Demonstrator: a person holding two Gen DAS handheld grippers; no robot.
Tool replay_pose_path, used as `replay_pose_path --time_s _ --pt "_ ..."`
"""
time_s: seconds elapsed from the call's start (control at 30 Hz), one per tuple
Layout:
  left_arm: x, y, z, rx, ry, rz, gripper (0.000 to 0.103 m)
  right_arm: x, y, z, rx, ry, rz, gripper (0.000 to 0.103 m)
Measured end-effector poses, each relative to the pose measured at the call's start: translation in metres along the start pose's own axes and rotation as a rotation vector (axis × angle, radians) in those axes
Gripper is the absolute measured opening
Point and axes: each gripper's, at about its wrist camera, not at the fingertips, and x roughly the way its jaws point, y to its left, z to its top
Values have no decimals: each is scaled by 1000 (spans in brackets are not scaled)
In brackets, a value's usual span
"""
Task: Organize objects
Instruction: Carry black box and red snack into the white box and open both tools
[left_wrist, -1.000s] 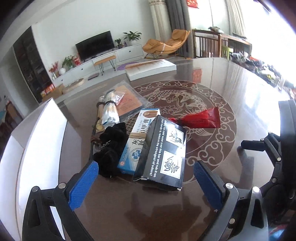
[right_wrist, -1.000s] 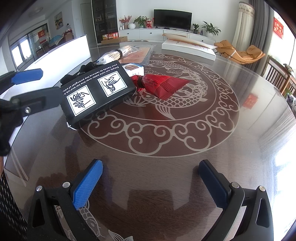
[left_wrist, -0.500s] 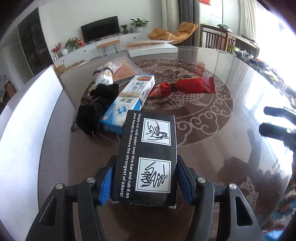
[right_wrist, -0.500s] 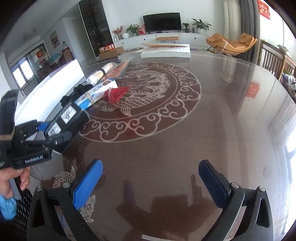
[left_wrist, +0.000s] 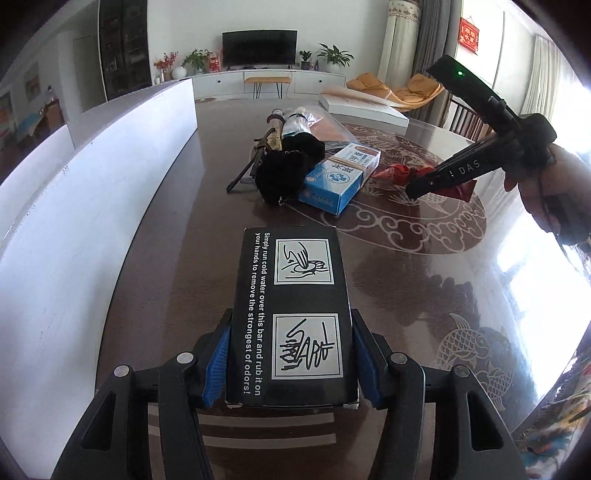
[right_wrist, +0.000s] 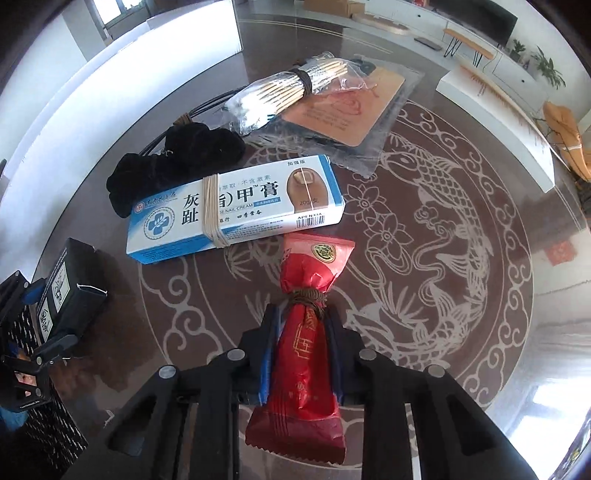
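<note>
My left gripper (left_wrist: 291, 365) is shut on a black box with white pictograms (left_wrist: 291, 295), held at the near left of the round table; the box also shows in the right wrist view (right_wrist: 70, 284). My right gripper (right_wrist: 303, 328) is shut on a red foil packet (right_wrist: 306, 332) lying on the table; the packet also shows in the left wrist view (left_wrist: 397, 173). A blue and white cream box (right_wrist: 236, 206) bound with a rubber band lies just beyond it, beside a black velvet scrunchie (right_wrist: 173, 162).
A bag of wooden sticks (right_wrist: 284, 92) and an orange card in a clear sleeve (right_wrist: 347, 110) lie farther back. A white flat box (right_wrist: 495, 96) sits at the far right. The glass table (right_wrist: 443, 258) has a carp pattern. A white panel (left_wrist: 74, 221) borders the left.
My left gripper pulled the black box back toward the near left edge. My right gripper swung over to the red packet and shut on it.
</note>
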Motion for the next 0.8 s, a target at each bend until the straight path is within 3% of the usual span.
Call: replay_pose_path --time_s 0.23,0.33,0.47,0.6,0.7,0.77,0.8 --pt "-48 28 14 -169 -124 -86 57 -70 33 -30 65 -161 126 23" --pt "-85 53 26 -235 -205 -94 57 -96 71 -6 35 -260 182 23" --pt "-129 112 41 -314 -282 -8 57 -107 142 47 -35 -358 288 23" --pt "-132 184 45 -379 -223 143 57 -95 222 99 -106 -384 370 23" --pt "-115 227 44 -397 -141 244 57 -71 271 130 -145 -378 366 24" --pt "-101 245 41 -403 -74 288 58 -49 293 145 -147 -343 367 30" --pt "-92 252 38 -413 -38 312 58 -39 299 150 -137 -319 369 43"
